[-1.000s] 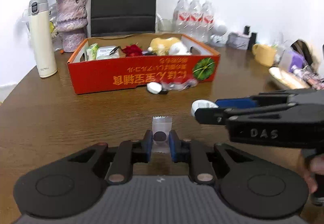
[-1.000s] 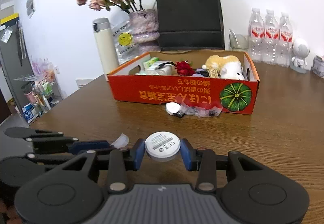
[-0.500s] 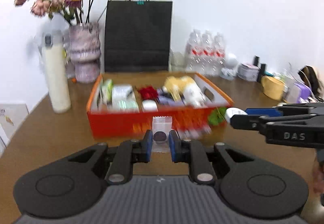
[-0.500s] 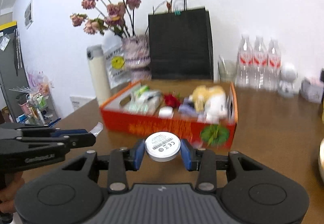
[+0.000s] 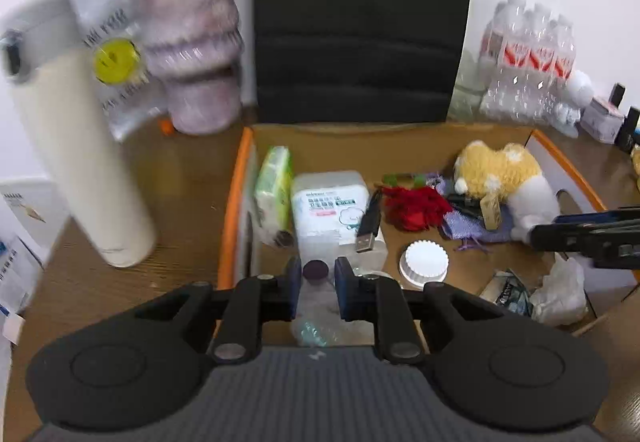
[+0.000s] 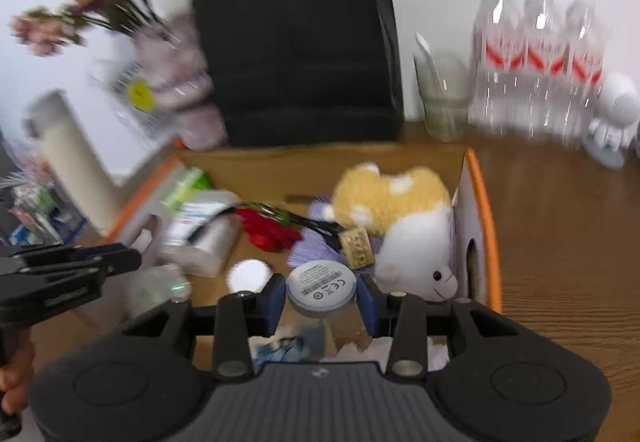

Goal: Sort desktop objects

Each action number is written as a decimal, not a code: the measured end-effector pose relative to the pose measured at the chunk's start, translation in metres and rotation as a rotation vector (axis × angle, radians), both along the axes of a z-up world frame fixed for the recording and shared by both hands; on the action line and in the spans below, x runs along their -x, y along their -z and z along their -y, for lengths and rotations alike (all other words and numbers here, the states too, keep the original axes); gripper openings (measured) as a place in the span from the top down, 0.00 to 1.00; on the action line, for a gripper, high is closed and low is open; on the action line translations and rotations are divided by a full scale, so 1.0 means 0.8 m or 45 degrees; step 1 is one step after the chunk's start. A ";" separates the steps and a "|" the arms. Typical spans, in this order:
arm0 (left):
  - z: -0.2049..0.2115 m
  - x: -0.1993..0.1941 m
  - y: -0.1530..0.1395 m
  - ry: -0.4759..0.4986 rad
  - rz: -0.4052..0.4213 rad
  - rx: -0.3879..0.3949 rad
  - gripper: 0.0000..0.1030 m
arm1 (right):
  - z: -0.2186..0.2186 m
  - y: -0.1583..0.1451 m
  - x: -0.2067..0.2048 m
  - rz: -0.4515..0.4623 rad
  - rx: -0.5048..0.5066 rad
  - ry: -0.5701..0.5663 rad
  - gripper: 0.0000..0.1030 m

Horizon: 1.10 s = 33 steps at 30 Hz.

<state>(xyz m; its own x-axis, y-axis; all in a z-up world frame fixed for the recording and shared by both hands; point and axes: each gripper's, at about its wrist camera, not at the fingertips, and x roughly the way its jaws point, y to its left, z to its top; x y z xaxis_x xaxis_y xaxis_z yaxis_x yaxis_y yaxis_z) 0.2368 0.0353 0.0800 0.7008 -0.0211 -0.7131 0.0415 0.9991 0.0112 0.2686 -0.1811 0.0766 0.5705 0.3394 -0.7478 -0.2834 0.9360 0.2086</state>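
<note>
My left gripper (image 5: 316,276) is shut on a small clear sachet (image 5: 316,258) with a dark round piece inside, held above the near left part of the orange cardboard box (image 5: 232,202). My right gripper (image 6: 322,292) is shut on a round grey-white disc (image 6: 321,283) with printed marks, hanging over the box's (image 6: 480,202) near right part. Inside the box lie a yellow and white plush toy (image 6: 400,210), a red fabric flower (image 5: 414,208), a white wipes pack (image 5: 330,204), a USB plug (image 5: 368,226) and a white ridged cap (image 5: 426,262).
A cream flask (image 5: 76,162) and a purple vase (image 5: 196,58) stand left of the box. Behind it is a black paper bag (image 5: 360,22). Water bottles (image 6: 536,54), a glass (image 6: 442,98) and a white robot figure (image 6: 616,114) line the back right.
Both grippers have travelled forward from the open table to above the box, each keeping its object. The views now look down into the box rather than at its front wall.
</note>
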 end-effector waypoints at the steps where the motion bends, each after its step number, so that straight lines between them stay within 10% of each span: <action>1: 0.000 -0.007 0.002 -0.018 -0.010 -0.023 0.81 | -0.004 0.006 -0.007 -0.031 0.012 0.008 0.63; 9: -0.001 -0.003 -0.022 0.022 -0.016 -0.007 0.44 | -0.007 0.003 -0.010 -0.077 0.063 0.017 0.45; 11: 0.001 -0.001 -0.031 0.005 -0.032 0.003 0.17 | 0.000 -0.011 -0.006 -0.067 0.068 0.025 0.36; 16: 0.004 0.011 -0.049 -0.061 -0.097 -0.005 0.04 | 0.016 -0.049 0.017 -0.003 0.152 0.068 0.18; 23: 0.025 0.062 -0.077 -0.085 0.062 -0.076 0.00 | 0.042 -0.079 0.071 0.092 0.167 0.110 0.12; 28: 0.036 0.128 -0.083 -0.090 0.496 -0.070 0.00 | 0.055 -0.081 0.135 0.452 0.027 0.113 0.09; 33: 0.037 0.151 -0.069 -0.087 0.564 0.012 0.00 | 0.058 -0.061 0.167 0.613 -0.016 0.124 0.03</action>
<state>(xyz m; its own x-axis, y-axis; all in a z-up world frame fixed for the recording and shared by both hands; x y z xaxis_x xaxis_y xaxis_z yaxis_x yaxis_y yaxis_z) 0.1157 0.0059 0.1350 0.9386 0.0313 -0.3435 -0.0318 0.9995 0.0041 0.1347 -0.2273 0.1252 0.8800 0.2746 -0.3876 -0.2616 0.9612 0.0870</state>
